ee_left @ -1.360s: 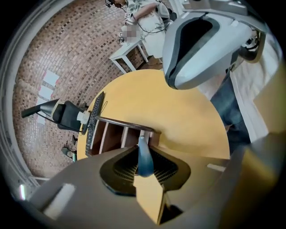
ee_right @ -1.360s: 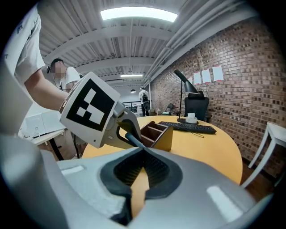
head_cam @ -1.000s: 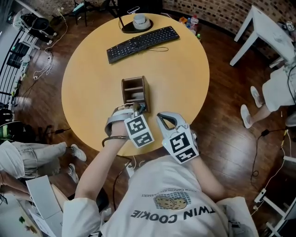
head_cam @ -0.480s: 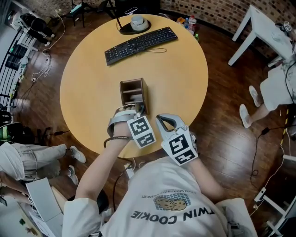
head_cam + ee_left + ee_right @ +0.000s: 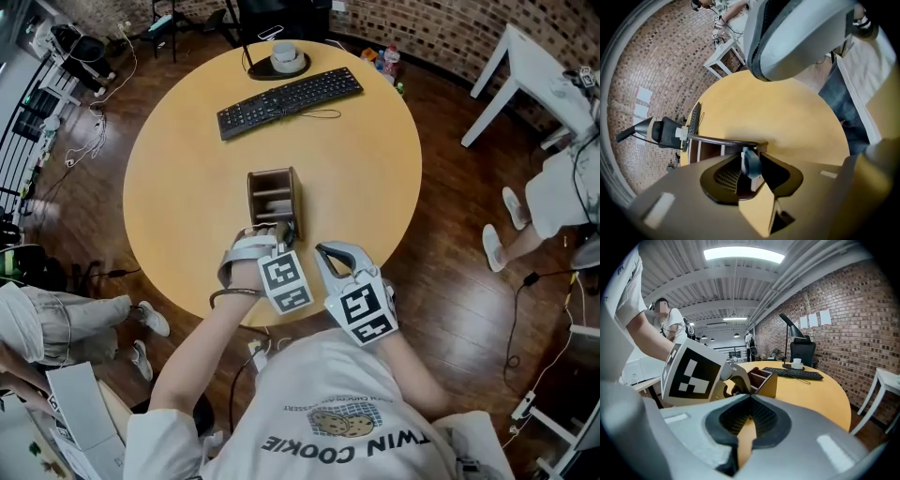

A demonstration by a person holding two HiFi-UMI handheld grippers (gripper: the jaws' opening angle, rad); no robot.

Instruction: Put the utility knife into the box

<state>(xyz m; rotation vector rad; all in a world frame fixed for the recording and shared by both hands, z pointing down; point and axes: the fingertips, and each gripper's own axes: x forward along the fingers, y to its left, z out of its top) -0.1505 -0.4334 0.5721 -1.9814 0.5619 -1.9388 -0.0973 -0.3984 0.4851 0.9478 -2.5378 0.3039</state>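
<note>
**Item:** utility knife (image 5: 751, 163), blue body; stood at the near end of the wooden box (image 5: 296, 195); its upper end is seen between the jaws of the left gripper (image 5: 277, 229); its lower end is hidden inside the box, so it cannot be told whether it rests on the bottom.

**Left gripper:** jaws have just been opening and are spread wide; the pads are judged clear of the knife, which is not clamped.

**Right gripper** (image 5: 326, 253): held just beside the left one, off the box, near the table's edge; jaws closed together, nothing between them.

**Surroundings:** round table (image 5: 187, 169); keyboard (image 5: 289, 97) and cup (image 5: 287, 54) at the far side, well apart from the box.

**Step in hand:** release of the knife into the box; judged nearly complete.

**Handling:**
- The jaws are to be held wide and the gripper drawn back along its own line, so that neither pad drags the knife out.
- Sideways contact with the box wall is to be avoided, since the box is steadied by nothing.
- The knife should be confirmed as settled before the gripper is taken fully clear.
</note>
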